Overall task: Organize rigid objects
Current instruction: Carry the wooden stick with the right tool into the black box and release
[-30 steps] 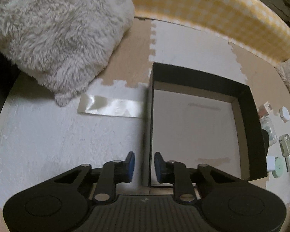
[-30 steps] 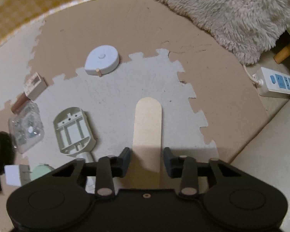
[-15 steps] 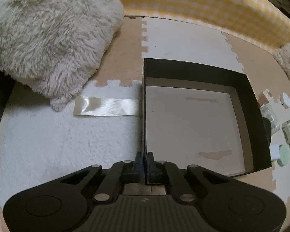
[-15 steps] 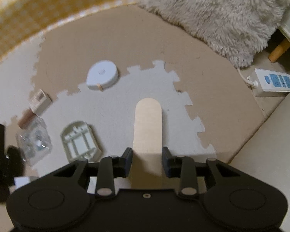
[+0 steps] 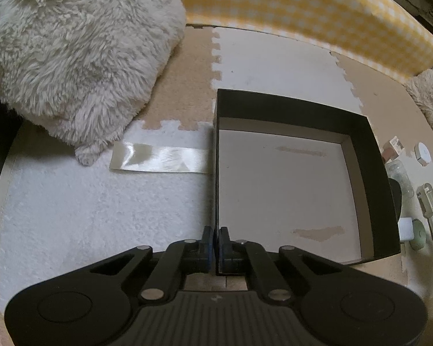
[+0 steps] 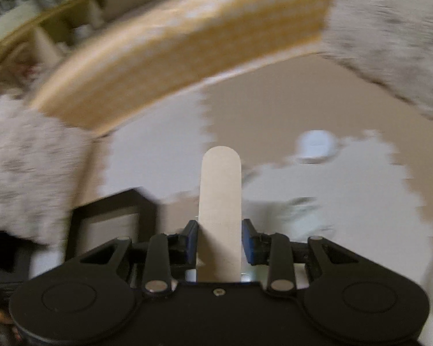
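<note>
Left tool (image 5: 216,243) pinches the black box (image 5: 381,173) wall; right tool (image 6: 219,240) clamps a wooden stick (image 6: 220,201).

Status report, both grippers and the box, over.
Left gripper shut on black box wall. Right gripper shut on wooden stick, above the mat. Box empty, nothing blocking it.

One black box (image 5: 358,132) with a pale floor, one strip of clear tape (image 5: 161,157) left of it, and one wooden stick (image 6: 220,201). Two fluffy cushions: one far left (image 5: 72,57), one far right (image 5: 431,92). One yellow checked bolster (image 5: 303,11) along the far side. One white teardrop-shaped case (image 5: 423,153) among roughly seven small items right of the box.
</note>
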`<state>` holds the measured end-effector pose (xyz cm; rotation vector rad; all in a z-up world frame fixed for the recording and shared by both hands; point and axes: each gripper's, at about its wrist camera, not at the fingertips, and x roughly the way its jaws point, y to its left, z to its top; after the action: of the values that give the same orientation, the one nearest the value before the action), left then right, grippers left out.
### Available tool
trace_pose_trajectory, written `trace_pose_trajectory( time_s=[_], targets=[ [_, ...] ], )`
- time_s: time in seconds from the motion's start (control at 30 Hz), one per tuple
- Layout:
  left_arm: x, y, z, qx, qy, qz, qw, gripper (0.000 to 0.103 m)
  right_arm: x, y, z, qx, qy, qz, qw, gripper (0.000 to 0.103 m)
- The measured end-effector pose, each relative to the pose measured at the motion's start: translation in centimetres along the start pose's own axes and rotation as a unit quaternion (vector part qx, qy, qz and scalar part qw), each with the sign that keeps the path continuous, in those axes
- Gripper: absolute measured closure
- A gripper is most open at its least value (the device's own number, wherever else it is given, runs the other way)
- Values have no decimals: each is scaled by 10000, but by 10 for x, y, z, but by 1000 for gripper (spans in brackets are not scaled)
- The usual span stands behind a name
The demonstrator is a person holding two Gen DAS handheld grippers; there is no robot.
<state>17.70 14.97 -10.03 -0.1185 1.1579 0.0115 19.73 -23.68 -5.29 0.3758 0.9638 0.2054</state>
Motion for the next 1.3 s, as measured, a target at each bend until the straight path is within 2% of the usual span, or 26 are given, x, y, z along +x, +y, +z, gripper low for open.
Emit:
trace_pose_trajectory(
  time_s=[0.17, 0.47, 0.63, 0.77, 0.83, 0.87, 0.9, 0.97, 1.03, 1.07, 1.13, 1.23, 1.3],
  targets=[
    [0, 2, 0, 27, 8, -41, 10000, 99, 24, 65, -7, -292, 252, 582, 9976, 69],
    [0, 5, -1, -25, 12, -163, 9999, 98, 96, 148, -33, -532, 702, 591, 9944, 69],
    [0, 9, -1, -90, 15, -256, 9996, 98, 138, 169, -45, -394, 1036, 430, 9929, 69],
    [0, 9, -1, -100, 14, -285, 9995, 98, 161, 188, -60, -324, 1297, 556, 9895, 69],
    [0, 10, -1, -124, 19, -307, 9995, 98, 168, 190, -65, -151, 1474, 766, 9860, 67],
    [0, 10, -1, -131, 21, -312, 9994, 98, 170, 189, -67, 9, 1517, 799, 9852, 59],
    [0, 10, -1, -132, 18, -317, 9994, 98, 171, 186, -68, 153, 1514, 781, 9853, 55],
    [0, 10, 0, -131, 20, -314, 9994, 98, 170, 179, -67, 292, 1467, 736, 9860, 58],
    [0, 10, 0, -122, 25, -303, 9995, 98, 167, 174, -66, 415, 1425, 728, 9862, 67],
    [0, 10, 0, -119, 27, -298, 9995, 98, 165, 171, -65, 468, 1392, 706, 9866, 78],
    [0, 10, 0, -119, 29, -293, 9995, 98, 164, 171, -63, 474, 1326, 551, 9885, 83],
    [0, 11, 0, -132, 28, -307, 9994, 98, 167, 179, -68, 40, 1546, 295, 9875, 91],
    [0, 11, 0, -145, 32, -317, 9994, 98, 169, 185, -74, -125, 1795, 356, 9830, 93]
  ],
)
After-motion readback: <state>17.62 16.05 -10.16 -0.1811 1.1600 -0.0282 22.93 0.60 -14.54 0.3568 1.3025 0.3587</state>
